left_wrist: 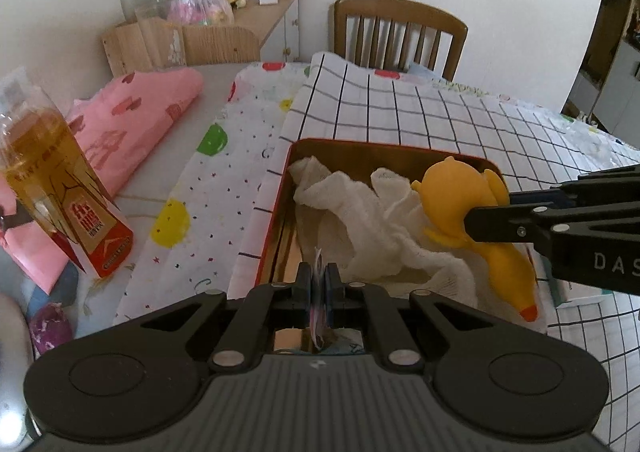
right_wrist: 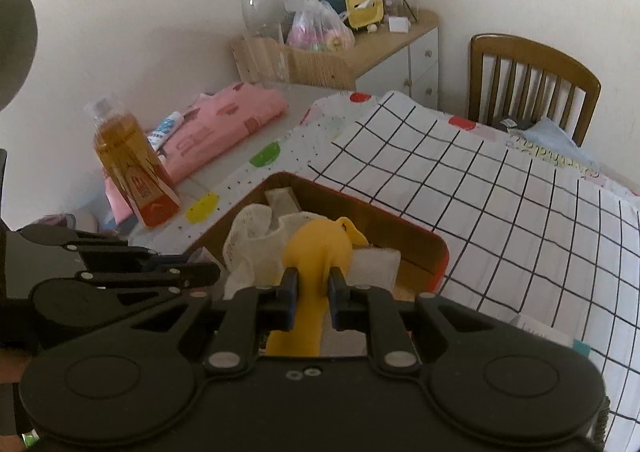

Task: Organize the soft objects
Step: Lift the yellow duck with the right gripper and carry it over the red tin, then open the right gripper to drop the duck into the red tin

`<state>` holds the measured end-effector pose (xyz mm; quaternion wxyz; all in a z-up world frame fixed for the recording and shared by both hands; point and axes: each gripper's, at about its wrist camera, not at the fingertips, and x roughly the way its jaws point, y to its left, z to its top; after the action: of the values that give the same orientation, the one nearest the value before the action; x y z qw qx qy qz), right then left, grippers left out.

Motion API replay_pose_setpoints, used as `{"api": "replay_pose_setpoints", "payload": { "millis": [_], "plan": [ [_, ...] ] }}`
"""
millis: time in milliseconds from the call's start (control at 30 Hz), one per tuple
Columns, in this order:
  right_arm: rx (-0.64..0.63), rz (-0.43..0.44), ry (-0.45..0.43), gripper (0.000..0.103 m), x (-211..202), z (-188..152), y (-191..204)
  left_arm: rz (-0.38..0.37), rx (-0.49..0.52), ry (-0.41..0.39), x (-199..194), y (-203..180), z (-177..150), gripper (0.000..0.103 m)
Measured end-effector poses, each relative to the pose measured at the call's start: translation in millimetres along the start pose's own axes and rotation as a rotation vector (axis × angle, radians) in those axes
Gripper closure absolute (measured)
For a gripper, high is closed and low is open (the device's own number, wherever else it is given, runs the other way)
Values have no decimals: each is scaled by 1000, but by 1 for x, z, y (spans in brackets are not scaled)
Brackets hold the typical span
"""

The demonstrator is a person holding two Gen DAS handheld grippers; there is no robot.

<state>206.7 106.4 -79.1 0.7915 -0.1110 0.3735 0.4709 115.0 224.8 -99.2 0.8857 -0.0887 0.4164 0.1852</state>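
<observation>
My right gripper [right_wrist: 313, 294] was clamped narrowly on the neck of the yellow rubber chicken [left_wrist: 460, 207], its fat body hanging forward of the pads and its orange beak end trailing back toward my hand, all of it held over the red-rimmed tin [left_wrist: 280, 187]. My left gripper [left_wrist: 319, 284] was pinched fully closed on a thin scrap of something printed, paper or cloth, I could not tell which, poised above the near edge of the tin. Inside the tin lay the crumpled white gauze cloth [left_wrist: 360, 203], filling most of its floor, with the chicken just above the right part of it. The tin sat on the black-grid cloth [left_wrist: 420, 119], with the dotted cloth [left_wrist: 224, 179] just to its left; further left of the tin stood the amber bottle [right_wrist: 132, 171] and the folded pink cloth [left_wrist: 148, 115]. To do this step well, I judged I should lower the chicken until its body rested on the gauze before letting go, since the springy rubber could bounce over the low rim, and keep my left tool clear of the right one.
</observation>
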Motion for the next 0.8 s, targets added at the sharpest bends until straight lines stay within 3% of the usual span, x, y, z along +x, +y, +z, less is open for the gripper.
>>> {"api": "replay_pose_setpoints", "payload": {
  "millis": [367,567,800],
  "plan": [
    [-5,16,41,77,7,-7,-4,-19,-39,54,15,0,1,96],
    [-9,21,31,66,3,-8,-2,-32,-20,57,14,-5,2,95],
    [-23,19,23,62,-5,-7,0,-37,-23,43,9,-5,4,94]
  ]
}}
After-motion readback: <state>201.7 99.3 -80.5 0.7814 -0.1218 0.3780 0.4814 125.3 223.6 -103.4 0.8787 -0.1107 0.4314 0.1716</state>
